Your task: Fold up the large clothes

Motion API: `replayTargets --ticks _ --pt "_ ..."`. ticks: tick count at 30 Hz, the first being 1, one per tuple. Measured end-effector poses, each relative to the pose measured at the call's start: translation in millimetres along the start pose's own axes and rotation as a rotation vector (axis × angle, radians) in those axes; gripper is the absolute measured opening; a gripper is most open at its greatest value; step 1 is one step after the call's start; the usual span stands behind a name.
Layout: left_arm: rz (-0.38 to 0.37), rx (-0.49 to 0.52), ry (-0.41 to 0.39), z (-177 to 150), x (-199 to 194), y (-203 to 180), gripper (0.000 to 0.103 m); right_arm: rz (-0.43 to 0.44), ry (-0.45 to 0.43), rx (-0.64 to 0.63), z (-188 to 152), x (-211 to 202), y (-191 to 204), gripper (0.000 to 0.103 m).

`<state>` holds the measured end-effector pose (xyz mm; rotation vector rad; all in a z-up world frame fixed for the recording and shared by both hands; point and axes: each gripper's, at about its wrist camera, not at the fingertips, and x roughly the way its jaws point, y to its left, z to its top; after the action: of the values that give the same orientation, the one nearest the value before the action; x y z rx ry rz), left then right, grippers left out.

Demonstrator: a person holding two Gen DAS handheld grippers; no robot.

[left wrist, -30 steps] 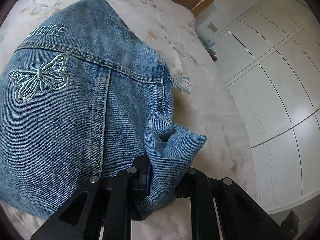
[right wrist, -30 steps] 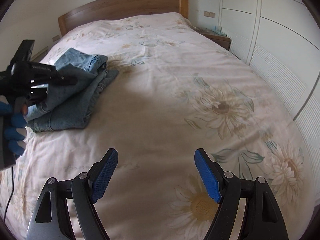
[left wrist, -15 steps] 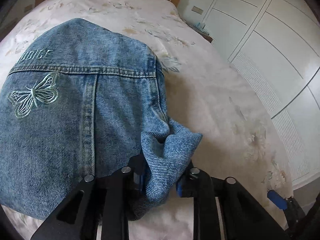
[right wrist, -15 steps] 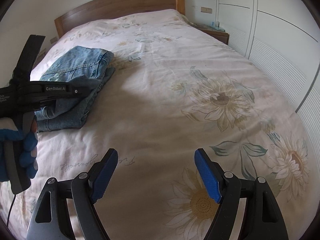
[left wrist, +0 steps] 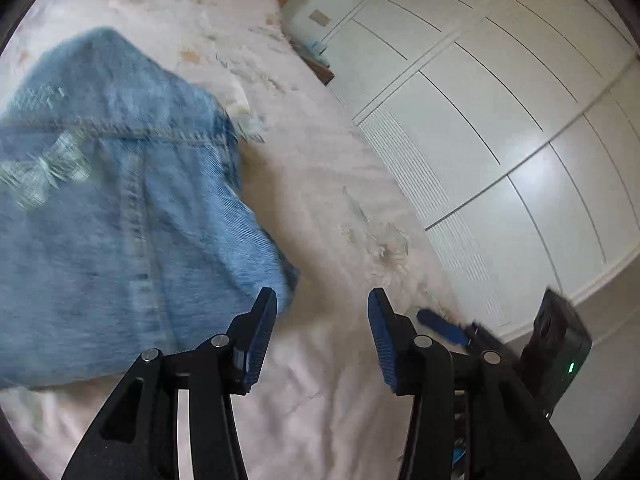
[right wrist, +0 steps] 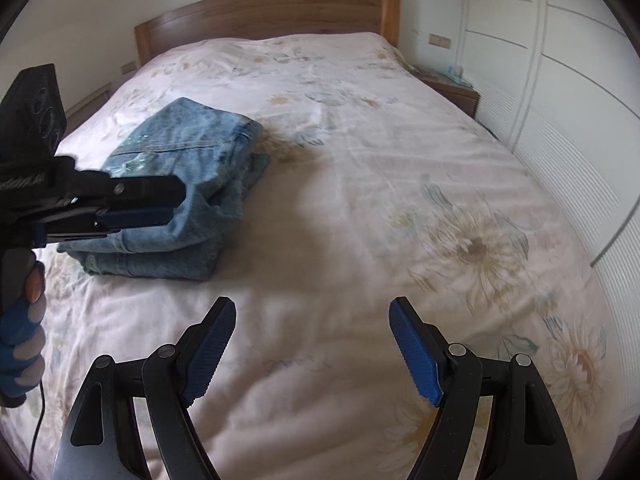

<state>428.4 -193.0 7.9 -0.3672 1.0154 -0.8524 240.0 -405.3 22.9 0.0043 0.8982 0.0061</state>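
- The folded blue denim jacket (right wrist: 176,184) lies on the floral-sheeted bed (right wrist: 360,208), blurred in the left wrist view.
- The left tool (left wrist: 322,300) has just been opening; nothing sits between its pads.
- The right tool (right wrist: 312,312) gapes wide, empty.
- The gloved hand (right wrist: 20,344) is cut off at the edge.

Left gripper (left wrist: 322,312) over the bed, beside the folded denim jacket (left wrist: 120,220)

Its jaws have just been opening and nothing is between them now. The blurred jacket lies to its left on the flowered bedsheet (left wrist: 320,200); white wardrobe doors (left wrist: 500,140) stand to its right.
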Motion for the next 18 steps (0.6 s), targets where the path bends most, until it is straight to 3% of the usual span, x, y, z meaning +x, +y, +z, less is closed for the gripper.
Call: replayTargets --ticks 2,7,12,15,18 --pt "0.060 0.043 -0.023 -4 -29 -1 0.041 0.027 -0.012 -0.036 13 0 16 0.080" --pt "0.288 0.127 -0.068 11 -76 47 0.041 0.134 -0.035 -0.115 49 14 67 0.080" --pt "0.444 0.168 -0.041 4 -65 82 0.041 0.266 -0.004 -0.170 78 60 123 0.079" --pt "0.477 0.194 -0.044 -15 -48 90 0.041 0.273 0.059 -0.155 82 100 129 0.079" --pt "0.381 0.154 -0.063 -22 -40 88 0.045 0.258 0.099 -0.116 72 124 110 0.079"
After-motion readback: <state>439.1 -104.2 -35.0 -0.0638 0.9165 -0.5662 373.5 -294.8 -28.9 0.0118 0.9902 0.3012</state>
